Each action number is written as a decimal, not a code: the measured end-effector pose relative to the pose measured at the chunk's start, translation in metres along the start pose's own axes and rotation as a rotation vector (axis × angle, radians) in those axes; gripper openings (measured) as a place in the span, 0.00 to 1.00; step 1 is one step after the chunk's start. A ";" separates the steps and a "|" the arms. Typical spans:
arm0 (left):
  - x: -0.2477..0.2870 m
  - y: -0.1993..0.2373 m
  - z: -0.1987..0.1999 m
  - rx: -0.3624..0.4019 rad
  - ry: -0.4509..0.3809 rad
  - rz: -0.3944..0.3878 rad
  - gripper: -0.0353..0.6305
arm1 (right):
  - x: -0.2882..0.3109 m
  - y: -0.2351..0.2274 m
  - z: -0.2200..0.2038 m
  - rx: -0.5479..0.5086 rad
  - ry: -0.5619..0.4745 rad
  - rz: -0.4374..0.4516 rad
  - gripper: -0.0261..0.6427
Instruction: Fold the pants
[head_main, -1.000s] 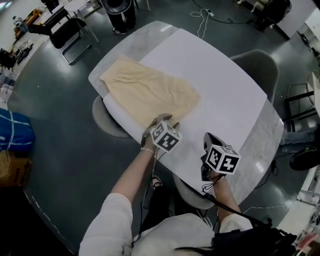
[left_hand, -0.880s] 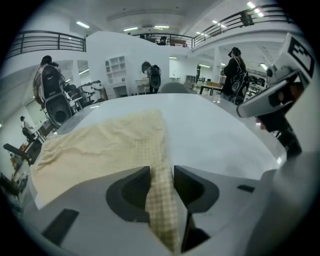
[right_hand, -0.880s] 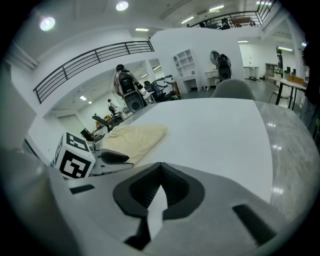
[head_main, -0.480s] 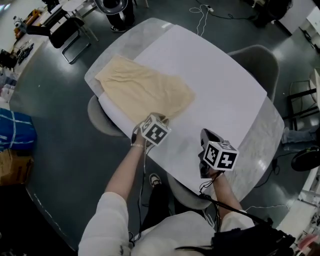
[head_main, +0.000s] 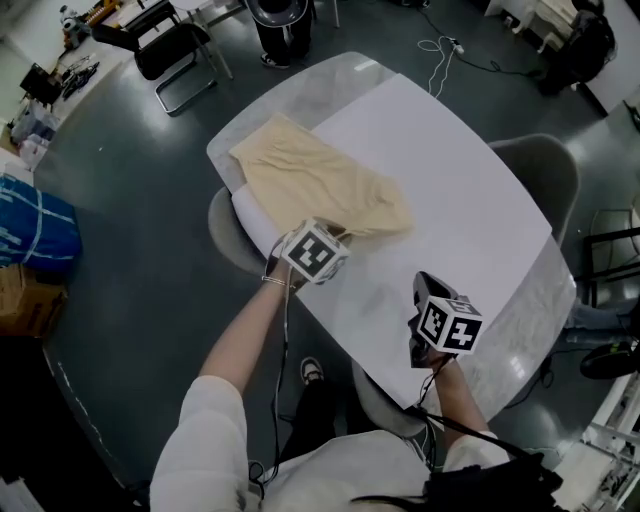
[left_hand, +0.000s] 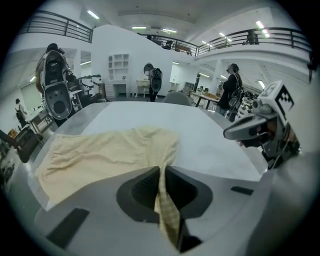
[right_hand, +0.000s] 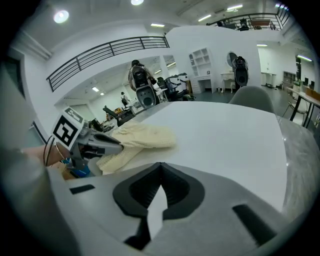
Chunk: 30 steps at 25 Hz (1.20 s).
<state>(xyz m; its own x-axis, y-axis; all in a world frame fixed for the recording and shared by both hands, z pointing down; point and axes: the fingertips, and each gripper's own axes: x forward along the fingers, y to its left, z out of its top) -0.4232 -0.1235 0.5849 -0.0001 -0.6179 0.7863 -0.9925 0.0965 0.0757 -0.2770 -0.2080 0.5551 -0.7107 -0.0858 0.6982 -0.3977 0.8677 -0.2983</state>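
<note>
Pale yellow pants (head_main: 320, 185) lie along the surface's (head_main: 450, 190) left edge, one corner pinched in the left gripper's (left_hand: 161, 175) closing fingers; a thin bite could slip free mid-fold. The right gripper's (right_hand: 160, 167) fingers are together, empty.

The counter (head_main: 520, 300) is bare from its middle to the far and right edges. The pants (head_main: 320, 185) cover its left corner; grey chairs (head_main: 540, 165) stand tucked along the edges.
</note>
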 end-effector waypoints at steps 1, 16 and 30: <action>-0.005 0.007 0.003 -0.002 -0.005 -0.008 0.10 | 0.001 0.004 0.000 -0.009 0.005 -0.002 0.03; -0.066 0.102 0.020 -0.015 -0.042 0.013 0.10 | 0.031 0.050 0.009 -0.026 0.000 -0.016 0.03; -0.074 0.139 0.055 0.012 -0.048 -0.055 0.10 | 0.039 0.042 0.003 0.028 0.008 -0.059 0.03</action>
<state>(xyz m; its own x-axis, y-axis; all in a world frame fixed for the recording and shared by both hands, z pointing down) -0.5683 -0.1071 0.5034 0.0484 -0.6589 0.7507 -0.9926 0.0524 0.1100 -0.3231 -0.1759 0.5680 -0.6809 -0.1326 0.7203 -0.4550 0.8472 -0.2741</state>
